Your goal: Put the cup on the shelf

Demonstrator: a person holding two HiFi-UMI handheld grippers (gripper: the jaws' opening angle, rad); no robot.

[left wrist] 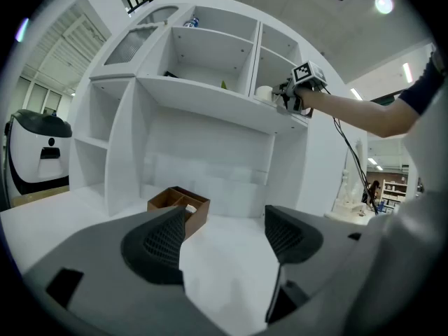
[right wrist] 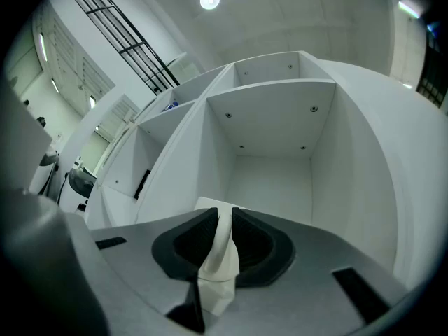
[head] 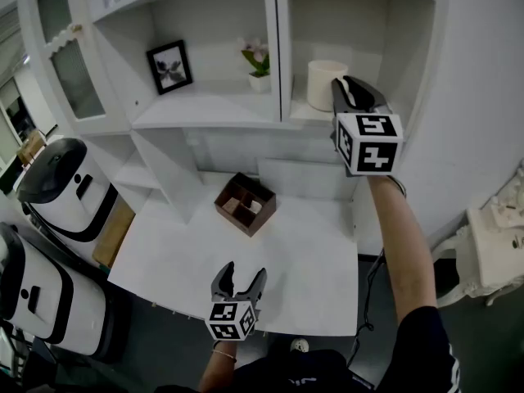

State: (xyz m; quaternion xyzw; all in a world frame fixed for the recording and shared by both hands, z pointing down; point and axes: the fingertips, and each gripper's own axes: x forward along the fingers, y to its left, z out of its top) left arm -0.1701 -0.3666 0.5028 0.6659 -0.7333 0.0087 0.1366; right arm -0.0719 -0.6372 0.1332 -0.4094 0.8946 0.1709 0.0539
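1. We hold the right gripper [head: 348, 88] clenched on the handle of the white cup [head: 325, 84] — the cup stands in the right compartment of the shelf [head: 213, 111], at its front edge.
2. Our left gripper [head: 239, 278] hangs over the near edge of the worktop [head: 295, 260] — jaws apart, empty.
3. A brown wooden organiser [head: 246, 205] sits near the worktop's back edge.

Right gripper [head: 347, 88] up at the right compartment of the shelf [head: 213, 111], tips against the white cup [head: 321, 82] standing there. Left gripper [head: 239, 279] low over the near edge of the white table [head: 311, 277], jaws apart, empty. Brown divided box [head: 246, 205] mid-table.
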